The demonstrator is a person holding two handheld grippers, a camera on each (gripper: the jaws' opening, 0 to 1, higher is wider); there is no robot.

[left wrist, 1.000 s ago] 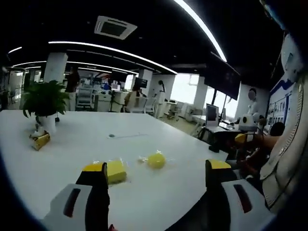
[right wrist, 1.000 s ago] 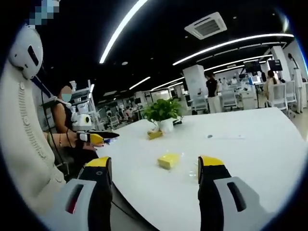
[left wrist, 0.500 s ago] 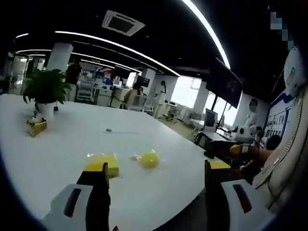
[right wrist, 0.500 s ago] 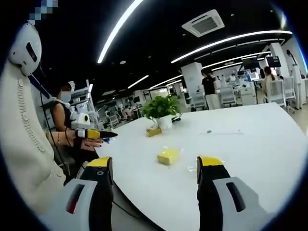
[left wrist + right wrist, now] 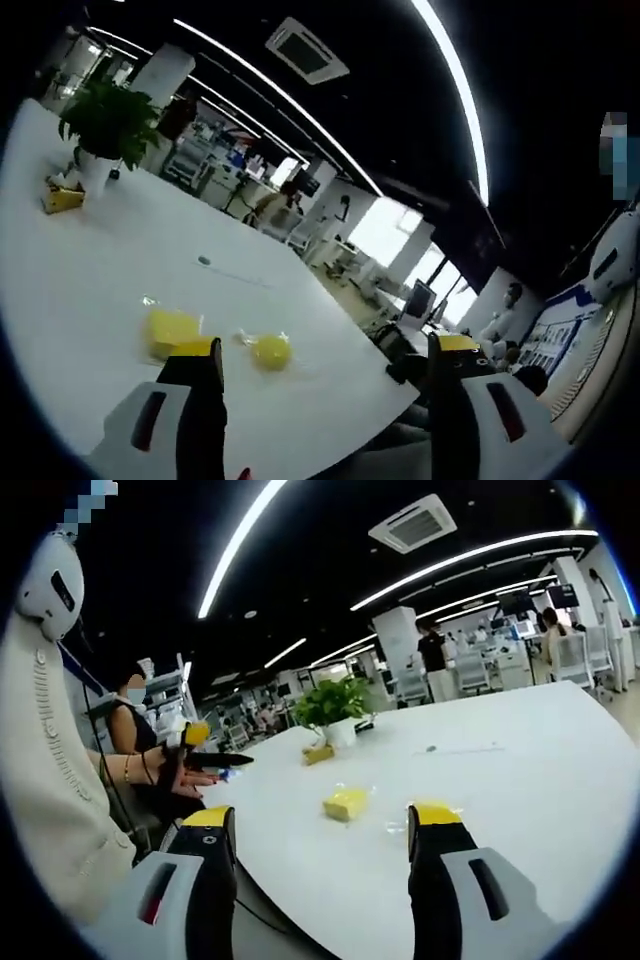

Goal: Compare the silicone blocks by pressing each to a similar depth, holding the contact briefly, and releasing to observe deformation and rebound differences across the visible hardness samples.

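Our left gripper (image 5: 320,375) hangs above the white table (image 5: 80,270) with jaws wide apart, holding nothing; the right gripper (image 5: 322,835) is equally spread and empty. From left to right lie the square yellow block (image 5: 170,328), then the round yellow block (image 5: 270,350). We judge no pressing begun: both samples remain untouched.

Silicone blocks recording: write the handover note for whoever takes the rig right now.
Left tongs: open, empty, above the white table.
Right tongs: open, empty, off the table's near edge.
Things: square yellow block and round yellow block lie side by side, apart, near the table's edge; the square one also shows in the right gripper view. A potted plant stands farther back.
Done: no press visible.
Left: press, hold and release each block, then compare rebound.
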